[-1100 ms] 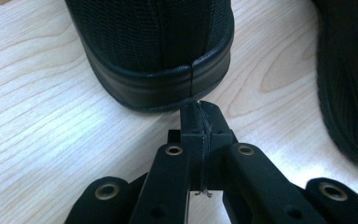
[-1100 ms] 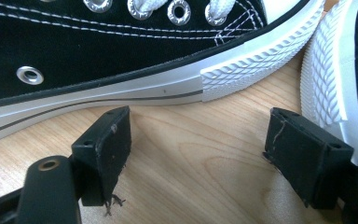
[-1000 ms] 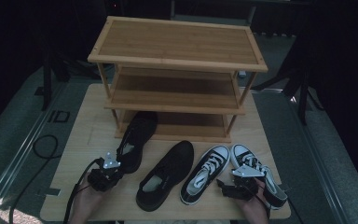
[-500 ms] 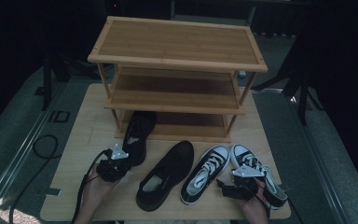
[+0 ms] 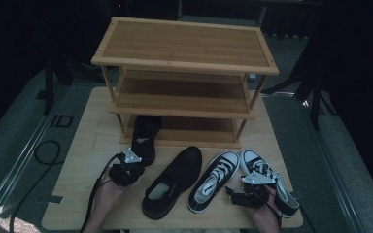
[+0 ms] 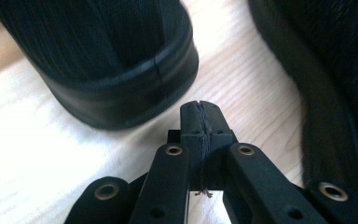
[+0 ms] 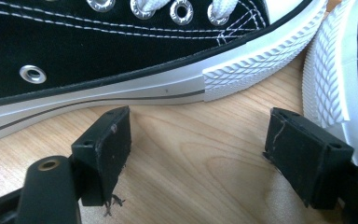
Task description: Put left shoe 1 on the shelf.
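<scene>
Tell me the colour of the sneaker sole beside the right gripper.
White, with a thin dark stripe on the sneaker sole; the right gripper view shows it best.

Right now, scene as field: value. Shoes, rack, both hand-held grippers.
rack: three-tier bamboo shoe rack at the far side of the light wooden table, top two shelves bare
shoe on rack: black slip-on shoe, toe on the bottom shelf, heel out on the table
shoes on table: black mesh lace-up shoe; two black-and-white canvas sneakers
left hand-held gripper: shut, holding nothing, by the slip-on's heel
right hand-held gripper: open, between the two sneakers
</scene>
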The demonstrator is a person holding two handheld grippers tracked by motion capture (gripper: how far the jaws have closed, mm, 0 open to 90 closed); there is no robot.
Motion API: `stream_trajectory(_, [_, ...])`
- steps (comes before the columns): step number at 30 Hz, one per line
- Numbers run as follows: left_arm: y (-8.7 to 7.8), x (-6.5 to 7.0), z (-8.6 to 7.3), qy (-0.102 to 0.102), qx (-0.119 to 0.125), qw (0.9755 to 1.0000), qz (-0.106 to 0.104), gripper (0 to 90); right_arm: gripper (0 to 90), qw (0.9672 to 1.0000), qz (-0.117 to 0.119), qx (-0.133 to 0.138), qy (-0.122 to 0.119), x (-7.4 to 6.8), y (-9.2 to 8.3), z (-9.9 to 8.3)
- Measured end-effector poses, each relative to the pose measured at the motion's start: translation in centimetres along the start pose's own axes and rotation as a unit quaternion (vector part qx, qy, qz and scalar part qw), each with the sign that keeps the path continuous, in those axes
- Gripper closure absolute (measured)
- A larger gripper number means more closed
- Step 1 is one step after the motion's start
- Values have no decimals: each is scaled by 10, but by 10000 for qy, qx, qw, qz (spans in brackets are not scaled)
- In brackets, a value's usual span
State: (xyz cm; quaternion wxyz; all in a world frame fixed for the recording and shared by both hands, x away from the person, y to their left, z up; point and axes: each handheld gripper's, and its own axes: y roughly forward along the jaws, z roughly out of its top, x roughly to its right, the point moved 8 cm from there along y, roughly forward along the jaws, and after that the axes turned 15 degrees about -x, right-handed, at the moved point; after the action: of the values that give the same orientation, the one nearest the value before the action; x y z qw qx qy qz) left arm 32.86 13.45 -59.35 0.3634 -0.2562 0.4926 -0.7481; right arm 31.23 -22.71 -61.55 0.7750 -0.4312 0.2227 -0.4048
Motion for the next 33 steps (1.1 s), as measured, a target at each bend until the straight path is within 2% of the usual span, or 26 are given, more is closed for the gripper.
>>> stream_trajectory(7, [5, -7, -2, -97, -66, 9999, 99, 896, 224, 10000, 2, 1, -4, 0, 0, 0])
stream_trajectory(11, [7, -8, 0, -122, -85, 9999, 33, 898, 223, 10000, 4, 0, -3, 0, 0, 0])
stream_trajectory(16, [8, -10, 2, -165, -65, 9998, 68, 898, 223, 10000, 4, -1, -6, 0, 0, 0])
stream_trajectory(17, [8, -12, 4, -199, -71, 9998, -12, 899, 223, 10000, 5, -1, -7, 0, 0, 0])
stream_trajectory(19, [9, -12, 5, -188, -58, 9998, -14, 899, 224, 10000, 6, -1, -6, 0, 0, 0])
stream_trajectory(25, [13, -13, 17, -269, 41, 9996, -46, 899, 223, 10000, 6, -1, -8, 0, 0, 0])
stream_trajectory(30, [15, -15, 24, -263, 25, 9997, -15, 899, 223, 10000, 9, 0, -9, 0, 0, 0])
stream_trajectory(33, [16, -19, 29, -346, 75, 9994, 1, 899, 223, 10000, 10, -1, -13, 0, 0, 0])
